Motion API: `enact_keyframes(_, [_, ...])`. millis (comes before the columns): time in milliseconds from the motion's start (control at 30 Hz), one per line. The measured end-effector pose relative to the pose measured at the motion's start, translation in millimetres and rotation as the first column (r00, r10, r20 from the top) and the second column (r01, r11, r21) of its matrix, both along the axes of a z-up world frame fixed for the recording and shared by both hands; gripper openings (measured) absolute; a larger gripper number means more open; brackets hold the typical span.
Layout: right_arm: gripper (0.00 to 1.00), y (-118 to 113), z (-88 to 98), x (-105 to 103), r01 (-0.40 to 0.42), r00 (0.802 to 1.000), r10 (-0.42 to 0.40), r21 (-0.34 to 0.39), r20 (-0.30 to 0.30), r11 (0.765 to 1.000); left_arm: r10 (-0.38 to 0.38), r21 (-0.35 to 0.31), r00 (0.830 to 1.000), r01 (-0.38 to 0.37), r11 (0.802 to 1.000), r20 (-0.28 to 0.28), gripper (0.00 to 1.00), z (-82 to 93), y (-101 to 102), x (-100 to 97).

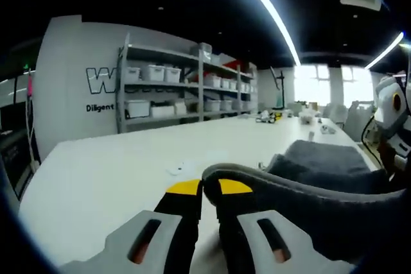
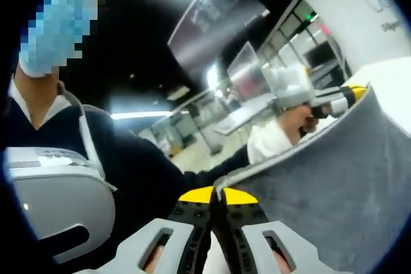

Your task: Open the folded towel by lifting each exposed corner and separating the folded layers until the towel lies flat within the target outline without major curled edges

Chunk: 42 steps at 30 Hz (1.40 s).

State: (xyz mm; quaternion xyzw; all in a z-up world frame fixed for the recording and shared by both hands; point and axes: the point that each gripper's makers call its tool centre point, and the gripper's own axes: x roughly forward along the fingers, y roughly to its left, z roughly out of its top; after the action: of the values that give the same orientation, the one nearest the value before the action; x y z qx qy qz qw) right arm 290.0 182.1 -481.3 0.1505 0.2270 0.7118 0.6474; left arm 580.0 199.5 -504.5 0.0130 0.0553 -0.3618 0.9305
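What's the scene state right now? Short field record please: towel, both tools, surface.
towel: grey towel, lifted off the table, edge pinched at two places
left tool: left tool shut on the towel's edge, yellow tips together
right tool: right tool shut on the towel's edge; towel hangs to the right of it in the right gripper view
surface: white table
flatness: not yet flat; part of the towel still bunched on the table
background: shelving with bins
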Motion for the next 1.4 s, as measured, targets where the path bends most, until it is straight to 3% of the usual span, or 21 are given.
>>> enact_keyframes(100, [0.0,7.2,-1.6,-0.9,-0.013,1.0,0.013,-0.001,-0.004,1.0,0.016,0.034,1.0,-0.017,0.999,0.011,0.08,-3.2,5.8,-1.9])
enact_keyframes(333, [0.0,22.4,1.7,-1.9,-0.036,0.999,0.036,0.004,0.001,0.999,0.044,-0.015,0.999,-0.044,0.999,0.003,0.08,0.9,22.7,-0.9])
enact_keyframes(667, [0.0,40.1,4.7,3.2,-0.051,0.999,0.051,0.018,-0.009,0.999,0.074,0.008,0.997,-0.074,0.997,0.018,0.04,-0.8,33.3,1.9])
enact_keyframes(967, [0.0,53.2,4.5,6.6,-0.062,0.998,0.062,0.0,0.008,0.998,0.117,-0.012,0.993,-0.117,0.993,0.0,0.02,-2.6,55.5,5.5])
enact_keyframes(1233, [0.0,45.1,-1.4,5.7,-0.076,0.997,0.076,-0.009,0.006,0.997,0.141,0.014,0.99,-0.141,0.99,0.011,0.02,-3.9,68.9,5.3])
enact_keyframes(1400, [0.0,44.0,-0.4,4.9,-0.076,0.997,0.076,-0.015,0.01,0.997,0.157,-0.002,0.988,-0.157,0.988,0.003,0.02,-1.1,76.3,4.9])
